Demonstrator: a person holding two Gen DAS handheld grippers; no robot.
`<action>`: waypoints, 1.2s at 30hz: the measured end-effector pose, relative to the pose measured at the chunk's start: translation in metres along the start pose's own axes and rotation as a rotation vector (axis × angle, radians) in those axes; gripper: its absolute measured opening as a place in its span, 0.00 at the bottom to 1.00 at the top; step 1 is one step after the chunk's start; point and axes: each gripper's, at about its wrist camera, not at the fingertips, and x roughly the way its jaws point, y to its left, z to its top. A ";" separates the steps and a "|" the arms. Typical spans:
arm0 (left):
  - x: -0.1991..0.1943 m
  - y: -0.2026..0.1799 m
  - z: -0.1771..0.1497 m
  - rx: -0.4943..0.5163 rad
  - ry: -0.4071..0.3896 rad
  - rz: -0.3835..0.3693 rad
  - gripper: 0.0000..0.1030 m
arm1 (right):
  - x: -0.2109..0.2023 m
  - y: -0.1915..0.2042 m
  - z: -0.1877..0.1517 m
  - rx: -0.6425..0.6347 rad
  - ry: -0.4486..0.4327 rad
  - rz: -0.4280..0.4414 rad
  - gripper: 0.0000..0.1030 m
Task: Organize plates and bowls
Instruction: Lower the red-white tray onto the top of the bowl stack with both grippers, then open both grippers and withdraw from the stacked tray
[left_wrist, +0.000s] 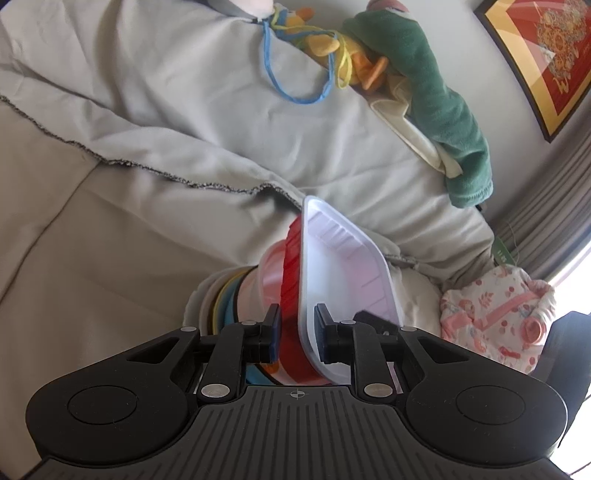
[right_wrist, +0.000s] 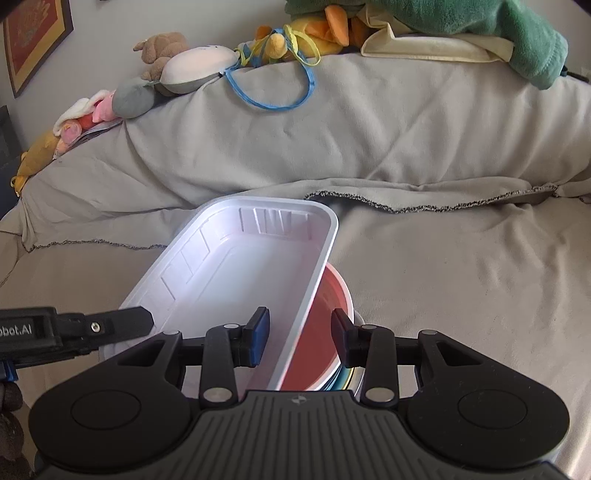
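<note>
Closest to my left gripper (left_wrist: 297, 332) is one white rectangular tray (left_wrist: 347, 266), tipped on edge, with its rim and the red bowl (left_wrist: 291, 280) behind it pinched together between nearly closed pads. Beyond the left pad I count one pale pink bowl (left_wrist: 271, 269) nested outside the red one, then thin yellow and blue rims (how many plates those make I cannot tell). My right gripper (right_wrist: 300, 334) straddles the tray's (right_wrist: 236, 266) long rim and the red bowl (right_wrist: 325, 325), jaws narrow, though whether the pads actually press I cannot tell. To its left, one finger (right_wrist: 122, 321) of the other gripper lies against the tray's corner. Everything sits over a grey sofa cover (right_wrist: 443, 258). Farther ahead, along the backrest, lie one green blanket (right_wrist: 517, 33), one blue cord loop (right_wrist: 273, 99) and several plush toys (right_wrist: 166, 48).
</note>
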 end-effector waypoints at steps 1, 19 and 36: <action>0.001 -0.001 -0.001 0.000 0.004 0.000 0.21 | 0.000 0.001 0.001 -0.002 -0.004 -0.005 0.35; -0.003 -0.001 -0.005 0.002 0.012 -0.008 0.21 | -0.005 0.011 0.000 -0.041 -0.015 0.004 0.36; -0.057 -0.021 -0.030 0.126 -0.043 0.134 0.21 | -0.065 -0.003 -0.010 -0.013 -0.077 -0.011 0.51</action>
